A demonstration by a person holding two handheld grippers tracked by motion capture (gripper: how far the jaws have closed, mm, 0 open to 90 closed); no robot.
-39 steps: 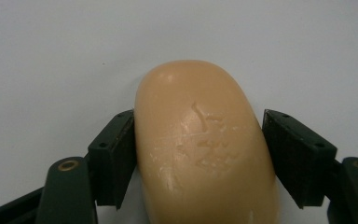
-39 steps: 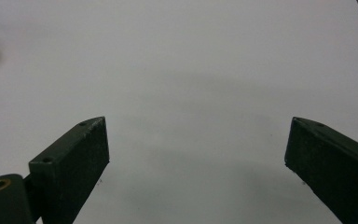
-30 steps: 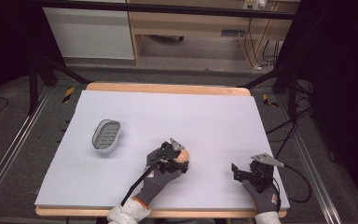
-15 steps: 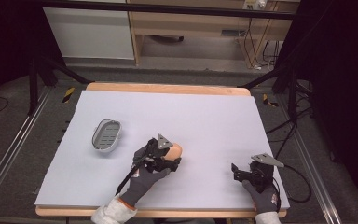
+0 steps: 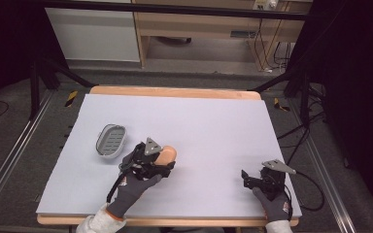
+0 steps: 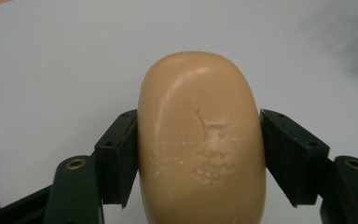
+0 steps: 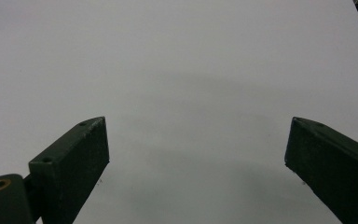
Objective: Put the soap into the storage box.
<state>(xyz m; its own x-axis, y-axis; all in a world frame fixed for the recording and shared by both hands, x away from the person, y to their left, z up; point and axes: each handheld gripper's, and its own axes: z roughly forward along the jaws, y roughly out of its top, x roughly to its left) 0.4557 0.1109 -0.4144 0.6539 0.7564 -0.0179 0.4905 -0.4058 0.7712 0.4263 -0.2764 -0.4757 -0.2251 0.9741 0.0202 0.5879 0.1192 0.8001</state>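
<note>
Leftward and upward goes the left hand-held gripper [image 5: 167, 162], clamped across the soap bar [image 6: 200, 140], its long axis pointing away, soap dish [image 5: 110, 140] just left, right hand-held gripper [image 7: 196, 154] gaping idle.

The worktop [image 5: 213, 126] is evenly and brightly lit from above, while the room around it sinks into darkness. Shadows are soft and faint. The soap [image 6: 200, 140] shows a mild sheen. The gripper views are slightly grainy, the high view soft.
</note>
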